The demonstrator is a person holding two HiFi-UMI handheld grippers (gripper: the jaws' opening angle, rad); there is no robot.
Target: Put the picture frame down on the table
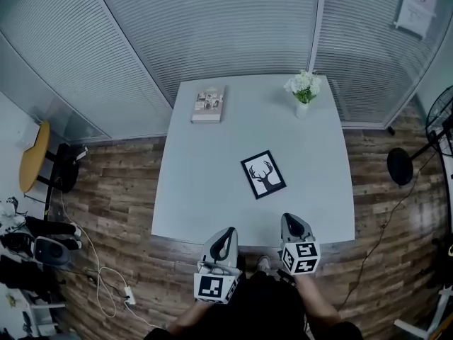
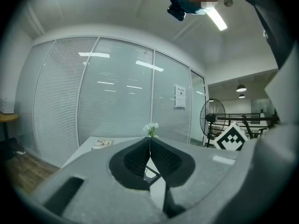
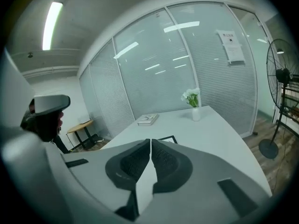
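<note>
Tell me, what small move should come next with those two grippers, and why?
Probably nothing more than lowering both to rest. The picture frame already lies flat on the table, and the left gripper and right gripper hang by the near edge, clear of it, both shut with nothing between their jaws. The job looks done.

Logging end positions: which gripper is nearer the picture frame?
Right. The right gripper is just below-right of the picture frame; the left gripper is farther off, below-left.

We see wide bare stretches of the table (image 1: 205,190) between three obstacles: a flat picture frame (image 1: 263,174) mid-table, a book (image 1: 209,104) far left, a flower vase (image 1: 303,92) far right.
</note>
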